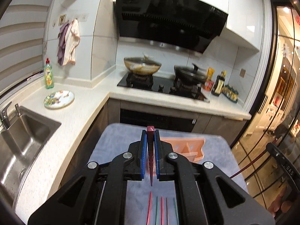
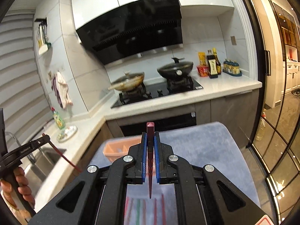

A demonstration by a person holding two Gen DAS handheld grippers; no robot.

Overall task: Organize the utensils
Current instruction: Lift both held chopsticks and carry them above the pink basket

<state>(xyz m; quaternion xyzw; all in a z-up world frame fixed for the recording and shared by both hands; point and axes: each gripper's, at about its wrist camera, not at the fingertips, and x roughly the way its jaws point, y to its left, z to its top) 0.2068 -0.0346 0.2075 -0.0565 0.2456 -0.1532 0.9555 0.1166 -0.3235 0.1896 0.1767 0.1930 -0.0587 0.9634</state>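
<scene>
Both jaw pairs are clenched: the left gripper (image 1: 150, 134) grasps one dark red chopstick (image 1: 150, 131), the right gripper (image 2: 150, 136) another (image 2: 150, 129). Beyond them sits an orange organizer tray (image 1: 189, 148); below lie loose chopsticks (image 1: 161, 211).

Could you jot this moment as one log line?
left gripper: shut on dark red chopstick | right gripper: shut on dark red chopstick | pink organizer: on cloth

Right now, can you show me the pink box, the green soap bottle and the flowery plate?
pink box (image 1: 189, 147): left wrist view, front wall.
green soap bottle (image 1: 49, 75): left wrist view, label.
flowery plate (image 1: 59, 99): left wrist view, patterned middle.
</scene>
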